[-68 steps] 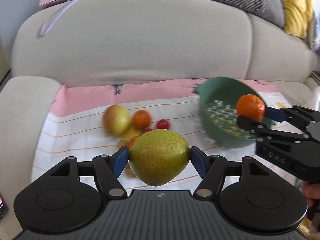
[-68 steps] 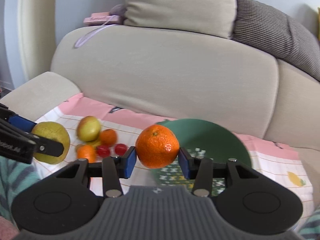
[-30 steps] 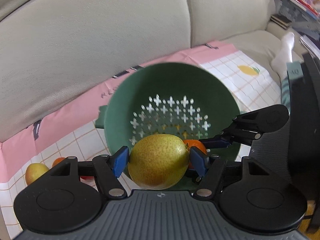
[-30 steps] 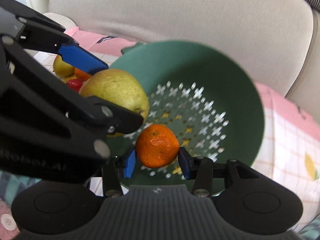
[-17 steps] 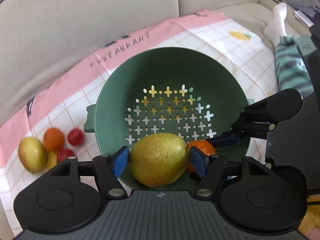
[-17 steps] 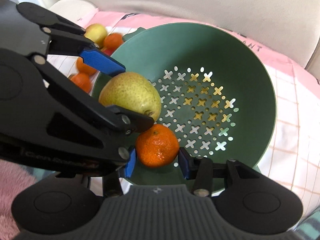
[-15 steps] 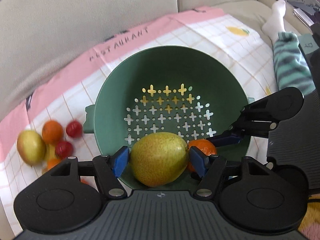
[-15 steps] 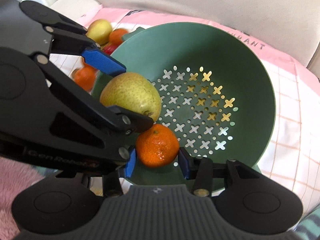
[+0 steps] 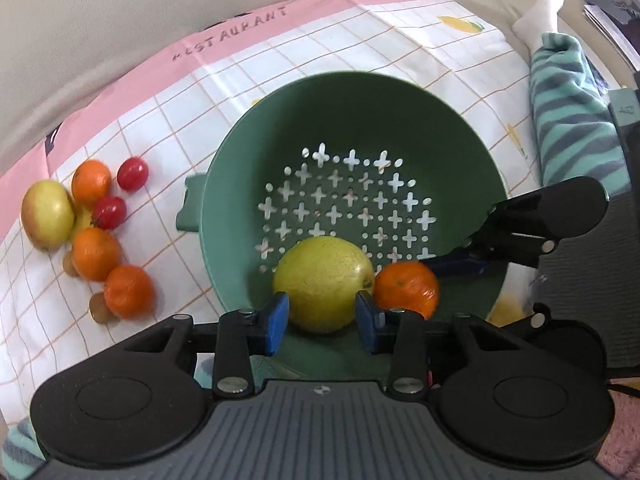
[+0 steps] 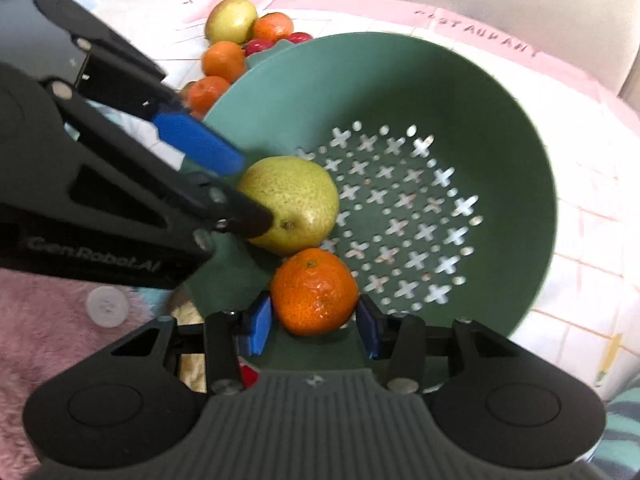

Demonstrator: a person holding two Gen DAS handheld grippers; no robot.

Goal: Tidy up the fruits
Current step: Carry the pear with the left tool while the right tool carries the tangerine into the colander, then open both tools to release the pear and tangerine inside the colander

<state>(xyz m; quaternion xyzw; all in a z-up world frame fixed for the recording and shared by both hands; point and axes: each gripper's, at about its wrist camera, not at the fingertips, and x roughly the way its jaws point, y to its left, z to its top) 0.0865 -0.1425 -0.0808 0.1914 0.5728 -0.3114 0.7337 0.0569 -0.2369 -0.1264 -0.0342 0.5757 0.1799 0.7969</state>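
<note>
A green colander [image 9: 360, 120] stands on a checked cloth. A yellow-green pear [image 9: 322, 280] lies on its near inner wall, just beyond my left gripper [image 9: 322, 320]. The left jaws are closing, narrower than the pear, and their pads do not press on it. In the right wrist view the left gripper [image 10: 252, 192] hangs at the pear's [image 10: 296, 204] left side. My right gripper [image 10: 316, 322] is shut on an orange mandarin [image 10: 316, 292], low inside the colander [image 10: 500, 100] and touching the pear. The mandarin [image 9: 406, 288] also shows in the left wrist view.
Left of the colander lies a loose pile: an apple [image 9: 47, 214], several mandarins [image 9: 96, 254] and cherry tomatoes [image 9: 133, 168]. The cloth [image 9: 400, 40] covers a beige sofa seat. A person's striped leg with a white sock [image 9: 572, 120] lies to the right.
The left jaws have let go of the pear, which now rests in the colander, and have narrowed. Both grippers came closer over the colander. The right still holds the mandarin.
</note>
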